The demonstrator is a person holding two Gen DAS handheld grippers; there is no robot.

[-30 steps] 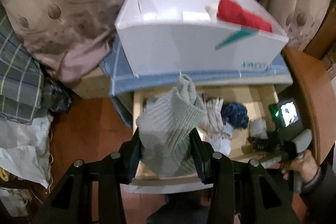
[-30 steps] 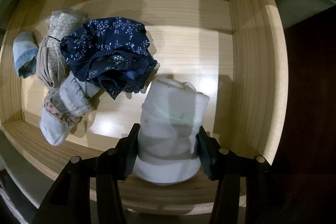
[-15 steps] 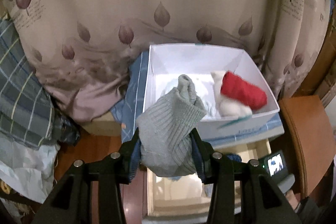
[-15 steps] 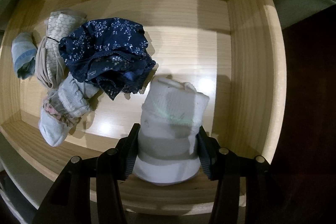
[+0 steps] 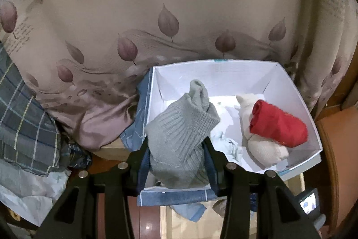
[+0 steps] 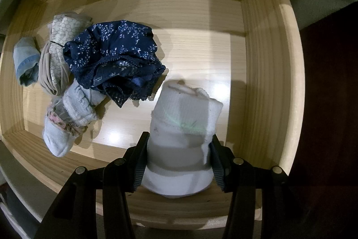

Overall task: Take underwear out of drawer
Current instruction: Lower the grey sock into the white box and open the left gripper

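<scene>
Taking the white box [image 5: 297,91] as our landmark, the patterned curtain [image 5: 179,21] hangs behind it and the wooden drawer [image 6: 264,64] sits open below its front edge. Inside the box lie a red roll [image 5: 279,124] and a cream bundle [image 5: 264,149]. Our left hand-held gripper [image 5: 176,158] is clamped on a grey knitted bundle [image 5: 179,138] above the box's near-left corner; let go too soon, it could catch the rim and fall outside. Down in the drawer, our right hand-held gripper [image 6: 179,158] is clamped on a white rolled bundle [image 6: 183,127], beside navy underwear [image 6: 116,59] and other small rolls [image 6: 67,118]. Lifting carelessly could snag the drawer's front wall and loosen the roll.
</scene>
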